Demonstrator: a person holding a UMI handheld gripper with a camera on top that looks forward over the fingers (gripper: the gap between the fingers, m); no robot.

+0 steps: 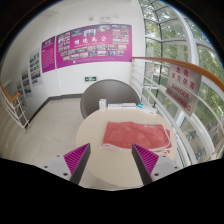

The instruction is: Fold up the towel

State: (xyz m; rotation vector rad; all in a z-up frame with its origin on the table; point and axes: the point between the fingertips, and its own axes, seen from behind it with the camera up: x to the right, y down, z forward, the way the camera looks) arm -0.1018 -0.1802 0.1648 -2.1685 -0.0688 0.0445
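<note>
A pink towel lies spread flat on a round white table, on the table's right half, just ahead of my right finger. My gripper hovers above the table's near edge with its fingers wide apart and nothing between them. The magenta pads face each other across bare tabletop. The towel's near edge lies just beyond the fingertips.
A dark round table or chair back stands beyond the white table. A white wall with pink posters is at the back. Glass windows and a red-and-white banner run along the right. Pale floor lies to the left.
</note>
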